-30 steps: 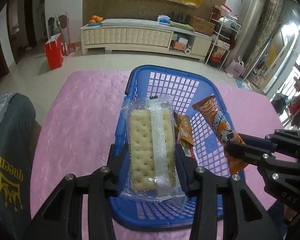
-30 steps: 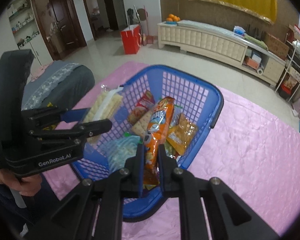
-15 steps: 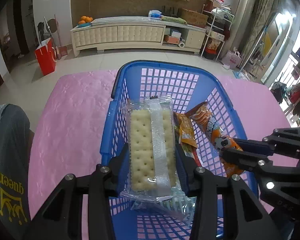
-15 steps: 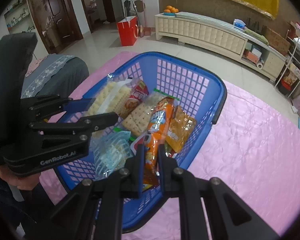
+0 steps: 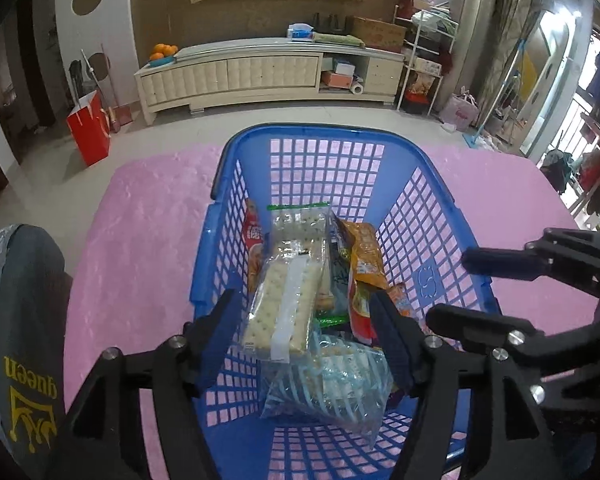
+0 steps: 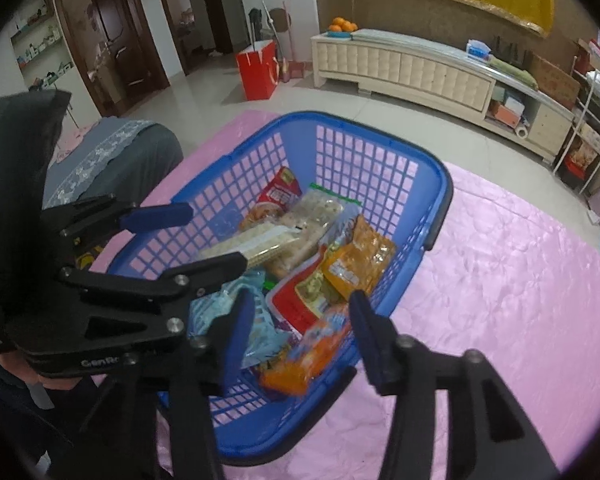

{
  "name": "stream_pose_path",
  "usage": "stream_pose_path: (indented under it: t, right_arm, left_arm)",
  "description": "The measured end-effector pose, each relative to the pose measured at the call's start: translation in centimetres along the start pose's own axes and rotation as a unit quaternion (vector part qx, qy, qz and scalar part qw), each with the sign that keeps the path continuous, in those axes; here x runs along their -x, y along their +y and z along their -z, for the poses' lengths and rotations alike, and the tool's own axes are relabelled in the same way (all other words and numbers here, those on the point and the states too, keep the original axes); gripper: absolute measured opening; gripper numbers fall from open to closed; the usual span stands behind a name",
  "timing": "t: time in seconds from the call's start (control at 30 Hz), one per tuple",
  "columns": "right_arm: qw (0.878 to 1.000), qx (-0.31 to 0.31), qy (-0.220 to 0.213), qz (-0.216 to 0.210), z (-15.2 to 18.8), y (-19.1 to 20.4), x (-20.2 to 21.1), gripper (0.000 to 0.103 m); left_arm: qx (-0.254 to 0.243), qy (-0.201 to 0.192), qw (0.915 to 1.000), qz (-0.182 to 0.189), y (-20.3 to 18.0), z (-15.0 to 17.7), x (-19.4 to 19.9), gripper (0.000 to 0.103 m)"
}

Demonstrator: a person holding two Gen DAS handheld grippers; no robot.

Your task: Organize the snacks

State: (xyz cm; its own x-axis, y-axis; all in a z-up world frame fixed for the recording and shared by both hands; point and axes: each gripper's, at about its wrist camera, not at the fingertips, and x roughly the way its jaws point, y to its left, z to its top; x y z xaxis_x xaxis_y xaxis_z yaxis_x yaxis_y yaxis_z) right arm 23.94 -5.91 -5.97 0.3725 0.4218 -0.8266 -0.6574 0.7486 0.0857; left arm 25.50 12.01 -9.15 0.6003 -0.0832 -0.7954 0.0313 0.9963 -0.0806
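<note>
A blue plastic basket (image 5: pixel 420 184) with latticed walls and a dark handle stands on the tabletop, which is covered in a glossy, crinkled pink cloth (image 5: pixel 148 216). Inside it lies a heap of snack packets. A clear, shiny packet of pale, dimpled square crackers (image 5: pixel 286 300) with a white sealing strip down its middle rests tilted on top of the pile, below the left gripper (image 5: pixel 304 312); that gripper's jaws have just been opening and now stand well apart on either side of the packet without pressing it. An orange foil snack packet (image 6: pixel 312 354), long, crumpled and blurred, lies at the near end of the basket between the blue-padded fingers of the right gripper (image 6: pixel 300 312), whose jaws have likewise just been opening and hold nothing. Further in are a mustard-orange foil pouch (image 6: pixel 358 260), a red packet (image 6: pixel 280 196) leaning against the far lattice, a second clear cracker packet (image 6: pixel 320 210) with a green edge, and a crinkled pale blue-striped transparent bag (image 5: pixel 332 384) near the front wall.
</note>
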Motion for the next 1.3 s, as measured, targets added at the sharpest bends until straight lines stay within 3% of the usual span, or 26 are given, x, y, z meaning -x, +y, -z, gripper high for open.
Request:
stream_pose_path:
  t: [0.1,0.33,0.5,0.7,1.03,1.1,1.13,1.23,1.3]
  right_arm:
    - [1.0,0.007,-0.022,0.01,0.1,0.3,1.3,0.068]
    - [0.998,-0.012,-0.06,0.02,1.2,0.0,5.0,0.069]
    - [0.995,-0.036,-0.086,0.031,2.5,-0.6,7.9,0.069]
    - [0.986,-0.061,-0.14,0.062,4.8,-0.8,12.8,0.069]
    - [0.968,-0.07,-0.208,0.123,8.4,-0.1,18.7,0.069]
    - [0.964,-0.066,-0.218,0.137,8.9,0.2,19.5,0.074]
    - [0.962,-0.064,-0.222,0.148,9.1,0.5,19.9,0.076]
    - [0.957,-0.057,-0.233,0.163,9.7,1.0,20.7,0.077]
    - [0.955,-0.049,-0.237,0.173,10.0,1.4,21.2,0.079]
  left_arm:
    - [0.007,-0.008,0.9999,-0.009,0.1,0.2,0.9,0.065]
    - [0.028,-0.049,0.9982,-0.019,-0.2,1.6,5.0,0.065]
    - [0.022,-0.086,0.9952,-0.042,-2.3,3.0,8.6,0.065]
    - [0.018,-0.132,0.9903,-0.038,-5.0,4.6,12.7,0.065]
    - [0.007,-0.225,0.9738,-0.031,-9.1,6.7,19.5,0.065]
    - [-0.002,-0.238,0.9706,-0.035,-9.8,7.0,20.4,0.065]
    - [-0.007,-0.244,0.969,-0.039,-10.3,7.2,20.9,0.067]
    - [-0.018,-0.253,0.9662,-0.044,-11.3,7.5,21.7,0.085]
    - [-0.022,-0.253,0.9654,-0.057,-11.9,7.7,22.0,0.085]
